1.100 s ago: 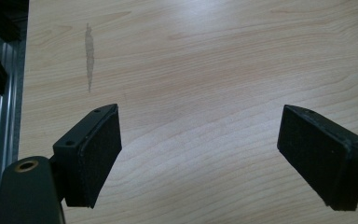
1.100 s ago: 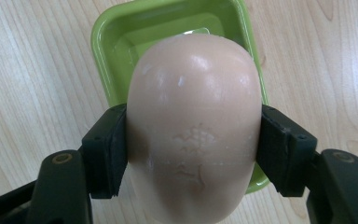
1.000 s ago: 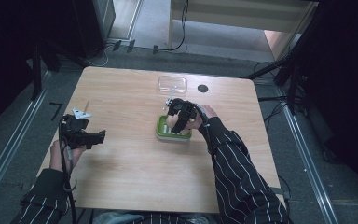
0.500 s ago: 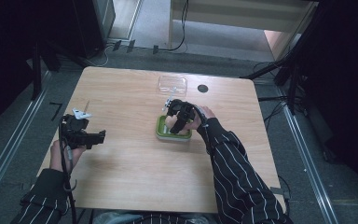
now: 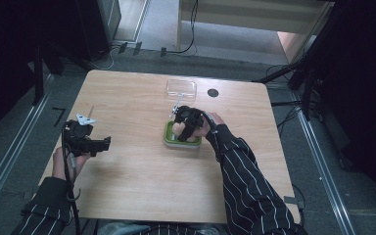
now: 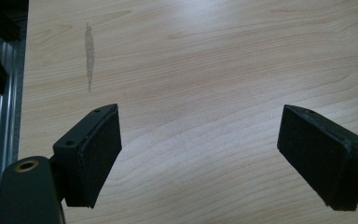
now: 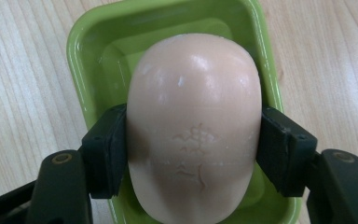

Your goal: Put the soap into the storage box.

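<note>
Over a green dish [image 7: 256, 56] at mid-tabletop [image 5: 142, 186], the right gripper [image 7: 193, 149] pinches a pale bar of soap [image 7: 196, 121] by its sides, seemingly to seat it inside; the left gripper [image 6: 200, 154] waits near the tabletop's left edge, fingers [image 6: 95, 154] spread and empty.

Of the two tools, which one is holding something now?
The right tool: its jaws press both sides of the pale soap bar above the green dish. The left tool stands open over bare table.
</note>
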Action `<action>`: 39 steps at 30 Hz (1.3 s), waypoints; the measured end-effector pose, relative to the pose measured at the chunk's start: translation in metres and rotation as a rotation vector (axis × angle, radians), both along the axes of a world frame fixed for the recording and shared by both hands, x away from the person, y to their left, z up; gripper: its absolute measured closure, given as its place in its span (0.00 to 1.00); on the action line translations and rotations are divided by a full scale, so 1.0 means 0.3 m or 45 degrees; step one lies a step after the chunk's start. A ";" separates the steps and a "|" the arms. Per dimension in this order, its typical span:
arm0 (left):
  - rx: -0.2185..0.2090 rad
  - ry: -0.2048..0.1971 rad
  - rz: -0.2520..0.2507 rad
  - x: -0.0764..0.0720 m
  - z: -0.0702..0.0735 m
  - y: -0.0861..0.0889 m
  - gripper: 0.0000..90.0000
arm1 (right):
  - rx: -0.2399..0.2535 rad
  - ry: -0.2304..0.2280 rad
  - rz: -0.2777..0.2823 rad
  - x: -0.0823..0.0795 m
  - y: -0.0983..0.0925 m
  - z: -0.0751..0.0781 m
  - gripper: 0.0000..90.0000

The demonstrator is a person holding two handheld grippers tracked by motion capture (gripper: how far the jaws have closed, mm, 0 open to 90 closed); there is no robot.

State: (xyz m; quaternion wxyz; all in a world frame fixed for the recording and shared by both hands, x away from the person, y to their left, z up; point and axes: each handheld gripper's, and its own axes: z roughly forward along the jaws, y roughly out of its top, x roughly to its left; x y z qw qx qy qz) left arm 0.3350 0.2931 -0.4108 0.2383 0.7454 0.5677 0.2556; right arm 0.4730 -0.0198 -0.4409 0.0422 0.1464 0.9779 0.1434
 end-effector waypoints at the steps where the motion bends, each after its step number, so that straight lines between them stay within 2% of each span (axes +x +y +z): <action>1: 0.000 0.000 0.000 0.000 0.000 0.000 0.16 | 0.003 0.000 0.012 0.001 0.001 -0.003 0.37; 21: 0.002 0.002 -0.003 0.000 0.000 0.000 0.16 | -0.016 -0.026 0.073 0.003 0.005 -0.012 0.37; 36: 0.005 0.004 -0.006 0.000 0.000 -0.001 0.16 | -0.034 -0.028 0.084 0.002 0.007 -0.011 0.35; 39: 0.005 0.002 -0.006 0.000 0.000 -0.001 0.16 | -0.030 -0.049 0.092 0.002 0.007 -0.006 0.33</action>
